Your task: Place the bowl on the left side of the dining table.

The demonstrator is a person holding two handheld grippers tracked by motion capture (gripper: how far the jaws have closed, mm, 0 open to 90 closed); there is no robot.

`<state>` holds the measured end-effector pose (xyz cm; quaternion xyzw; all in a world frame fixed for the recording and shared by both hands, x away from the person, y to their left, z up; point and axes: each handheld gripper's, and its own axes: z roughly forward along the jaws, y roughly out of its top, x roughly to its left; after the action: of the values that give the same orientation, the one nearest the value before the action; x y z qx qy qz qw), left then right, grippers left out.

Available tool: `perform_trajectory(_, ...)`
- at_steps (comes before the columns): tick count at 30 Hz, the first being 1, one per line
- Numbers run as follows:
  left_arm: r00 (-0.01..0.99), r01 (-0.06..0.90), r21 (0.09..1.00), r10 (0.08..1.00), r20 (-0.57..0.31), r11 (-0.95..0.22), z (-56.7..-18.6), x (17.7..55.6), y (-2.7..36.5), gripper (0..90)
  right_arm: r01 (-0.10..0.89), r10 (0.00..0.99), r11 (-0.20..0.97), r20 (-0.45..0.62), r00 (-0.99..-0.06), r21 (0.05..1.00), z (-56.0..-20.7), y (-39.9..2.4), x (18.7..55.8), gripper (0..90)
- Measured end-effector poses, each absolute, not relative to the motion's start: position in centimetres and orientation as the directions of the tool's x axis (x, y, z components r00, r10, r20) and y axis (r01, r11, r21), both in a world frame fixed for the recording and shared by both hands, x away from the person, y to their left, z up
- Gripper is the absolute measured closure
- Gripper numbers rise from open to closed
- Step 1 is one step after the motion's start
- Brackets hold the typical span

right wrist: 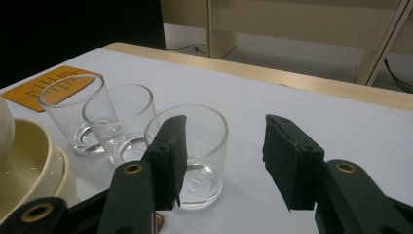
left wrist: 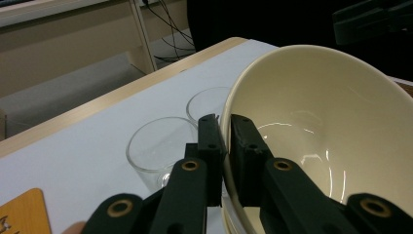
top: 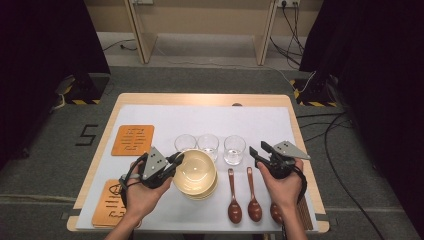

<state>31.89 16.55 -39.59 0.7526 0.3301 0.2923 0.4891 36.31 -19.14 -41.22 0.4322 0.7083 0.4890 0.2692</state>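
Left gripper [top: 176, 159] pinches the rim of the top cream bowl [top: 196, 171], one jaw inside, one outside; bowl tilted up off the bowl stack [top: 209, 192] beneath it. Three glasses [top: 209, 144] stand just behind the bowl. Right gripper [top: 258, 153] hovers right of the bowl, jaws spread, empty, nearest glass [right wrist: 197, 146] just ahead. Wooden spoons [top: 244, 200] lie right of the bowl.

A wooden table [top: 200, 98] carries a white sheet [top: 200, 122]. On it, three empty glasses [top: 208, 143] stand in a row ahead of and between the left gripper [top: 176, 159] and the right gripper [top: 256, 152], with stacked cream bowls [top: 196, 176] at the left gripper. Wooden spoons [top: 244, 196] lie just beside the right hand, and two orange mats [top: 132, 140] lie to the outer side of the left gripper.
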Motion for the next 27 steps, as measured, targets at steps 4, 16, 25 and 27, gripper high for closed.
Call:
perform_trajectory(4,0.601,0.202,0.934,0.79,0.121,-0.296,-39.2,31.9,17.1,83.4,0.352,0.876,0.146,0.045,-0.481,0.924,-41.3,-19.1,36.3,51.5)
perform_trajectory(16,0.589,0.186,0.939,0.798,0.13,-0.29,-38.7,32.0,17.9,83.5,0.35,0.876,0.148,0.042,-0.481,0.925,-41.3,-19.1,36.3,51.4)
perform_trajectory(25,0.57,0.182,0.943,0.811,0.131,-0.28,-38.3,32.2,18.7,83.5,0.346,0.876,0.147,0.041,-0.48,0.927,-41.3,-19.1,36.3,51.4)
perform_trajectory(27,0.563,0.168,0.945,0.814,0.142,-0.281,-38.1,32.3,19.1,83.5,0.347,0.876,0.147,0.041,-0.481,0.926,-41.3,-19.1,36.3,51.5)
